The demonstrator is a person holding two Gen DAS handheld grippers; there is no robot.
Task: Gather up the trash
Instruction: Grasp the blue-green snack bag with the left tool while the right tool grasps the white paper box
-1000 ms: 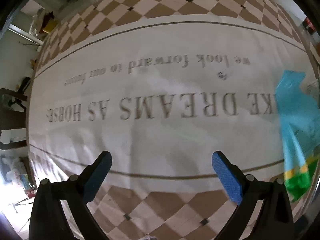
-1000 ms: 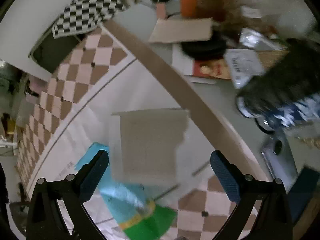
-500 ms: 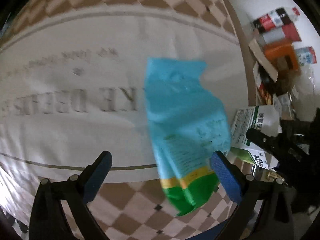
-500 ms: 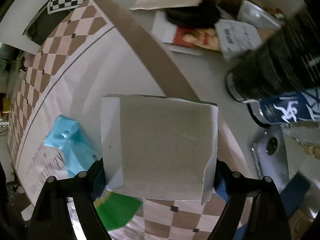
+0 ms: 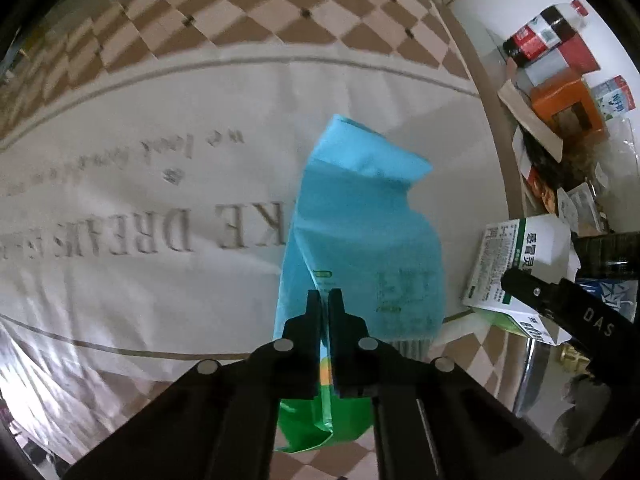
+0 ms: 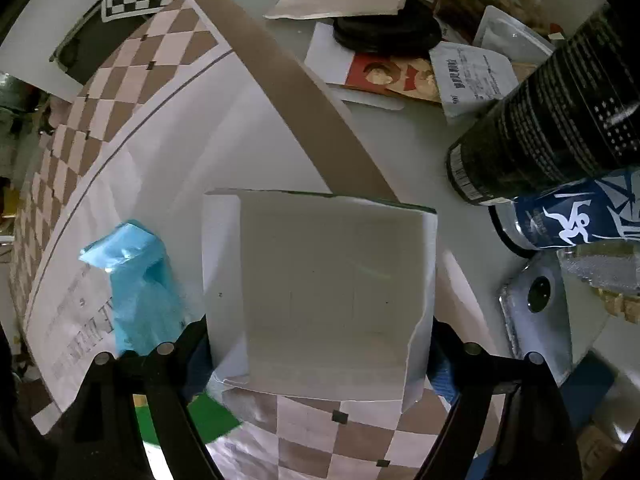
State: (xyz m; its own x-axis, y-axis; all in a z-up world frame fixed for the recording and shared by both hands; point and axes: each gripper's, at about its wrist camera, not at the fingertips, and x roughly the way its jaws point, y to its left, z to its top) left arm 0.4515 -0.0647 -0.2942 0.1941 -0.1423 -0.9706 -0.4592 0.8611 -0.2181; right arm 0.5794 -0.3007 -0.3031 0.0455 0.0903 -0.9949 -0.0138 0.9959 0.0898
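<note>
The left gripper [image 5: 325, 300] had its fingers pinched together on the crinkled blue plastic pouch with a green bottom [image 5: 360, 240], gripping a fold near the pouch's green end. The pouch lay on the white tablecloth with grey lettering and a brown checked border [image 5: 140, 184] that covered the bench. Being thin film, it looked light, limp and somewhat slippery, so a pinch on a fold or seam seemed the sensible hold; it would likely droop and swing once lifted.

The right gripper [image 6: 320, 360] stood around the opened white cardboard box with green print [image 6: 332, 292], a finger at each side wall; the fingers appeared to press the box, though the contact itself was hard to see. The box sat just beside the pouch, near the cloth's edge. It seemed light and stiff only along its creases, and its torn flap suggested thin walls that a hard squeeze could buckle, so a hold low across the side walls looked best.
</note>
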